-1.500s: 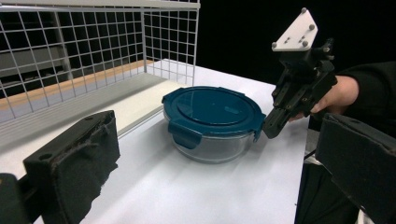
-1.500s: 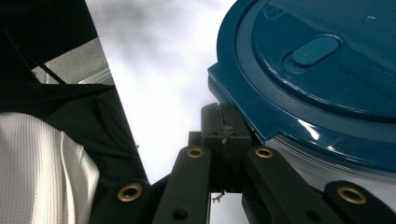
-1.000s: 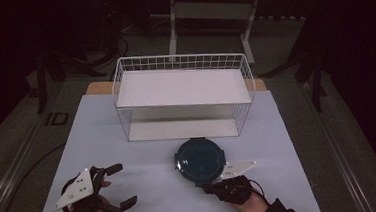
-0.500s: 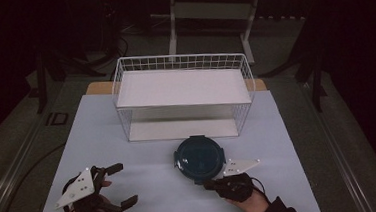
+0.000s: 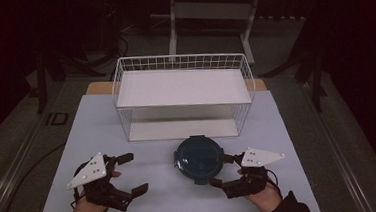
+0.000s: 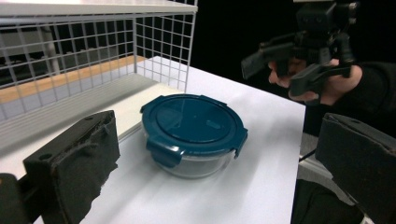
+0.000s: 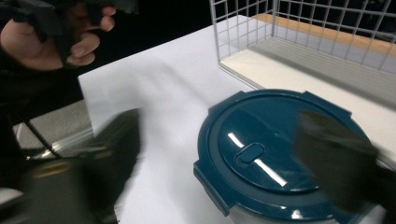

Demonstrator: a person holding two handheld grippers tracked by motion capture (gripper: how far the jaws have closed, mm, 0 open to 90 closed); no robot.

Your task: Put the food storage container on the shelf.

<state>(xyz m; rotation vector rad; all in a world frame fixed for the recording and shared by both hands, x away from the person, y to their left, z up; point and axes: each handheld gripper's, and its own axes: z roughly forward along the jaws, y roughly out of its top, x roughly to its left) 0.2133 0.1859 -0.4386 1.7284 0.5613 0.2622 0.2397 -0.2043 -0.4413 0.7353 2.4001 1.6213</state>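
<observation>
Sitting loose: container on the desk, both tools wide

Resting on the white desk (image 5: 288,129) is a round glass container (image 5: 198,159) with a dark teal clip-on lid, just in front of the white wire basket (image 5: 182,94). Nothing's gripping it. The right tool (image 5: 227,171) has just been opening its jaws and they now stand wide, one tip on each side of the container's near right edge, not pressing on it as far as I can see. In the right gripper view both jaws are badly motion-blurred, so exactly how close the pads are to the lid is hard to call; the far jaw overlaps the lid's right side in that shot. The container's lower edge is cut off at the bottom there too.

The left tool (image 5: 132,174) is off to the left, well apart from the container, jaws spread wide with nothing between them. Its own view shows the container whole, with the glass wall visible under the lid.

Everything beyond the desk is too dark to make out. The basket's far side is partly cropped in both gripper views.
</observation>
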